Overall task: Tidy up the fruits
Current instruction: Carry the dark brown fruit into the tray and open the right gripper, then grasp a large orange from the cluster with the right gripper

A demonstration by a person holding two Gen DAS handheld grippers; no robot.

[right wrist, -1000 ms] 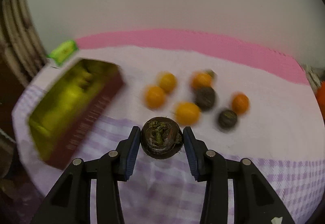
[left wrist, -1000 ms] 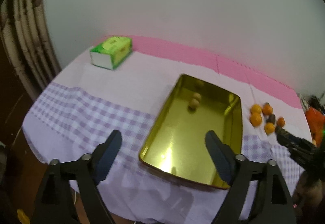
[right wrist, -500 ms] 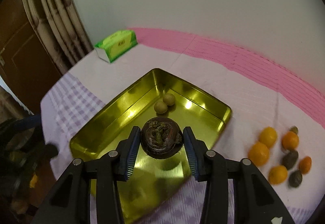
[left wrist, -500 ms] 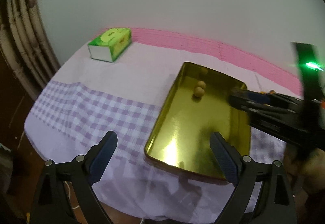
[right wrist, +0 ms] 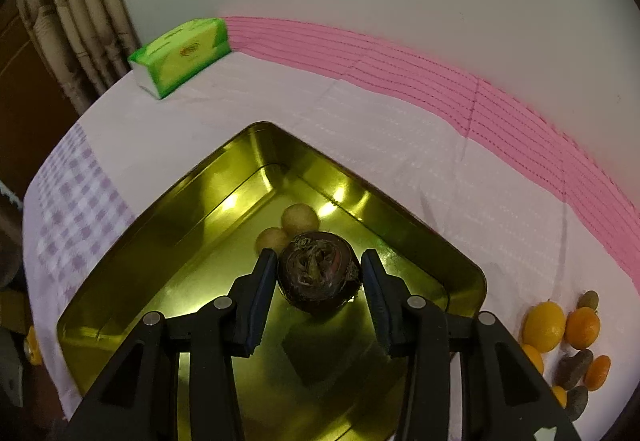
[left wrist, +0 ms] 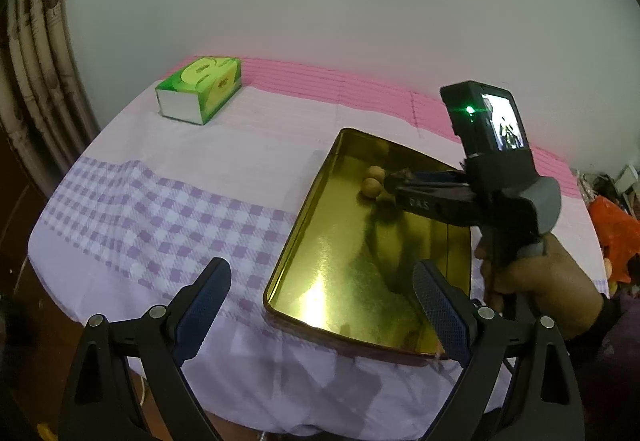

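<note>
A gold metal tray (right wrist: 132, 253) lies on the checked cloth, and two small tan fruits (right wrist: 300, 219) sit near its far corner. My right gripper (right wrist: 320, 259) is shut on a round dark brown fruit (right wrist: 316, 281), held just above the tray floor beside the tan fruits. In the left wrist view the right gripper (left wrist: 396, 183) reaches over the tray (left wrist: 312, 217) from the right, next to the tan fruits (left wrist: 372, 187). My left gripper (left wrist: 320, 271) stands wide open over the tray's near edge with nothing between its fingers.
Several oranges (right wrist: 544, 325) and dark fruits (right wrist: 574, 363) lie on the cloth right of the tray. A green tissue box (left wrist: 200, 89) stands at the far left by the pink strip. A person's hand (left wrist: 540, 289) holds the right gripper. Orange plastic (left wrist: 616, 233) lies at the right edge.
My right gripper carried the dark fruit leftward from beside the oranges to over the tray, low beside the two tan fruits. The left gripper barely shifted.
</note>
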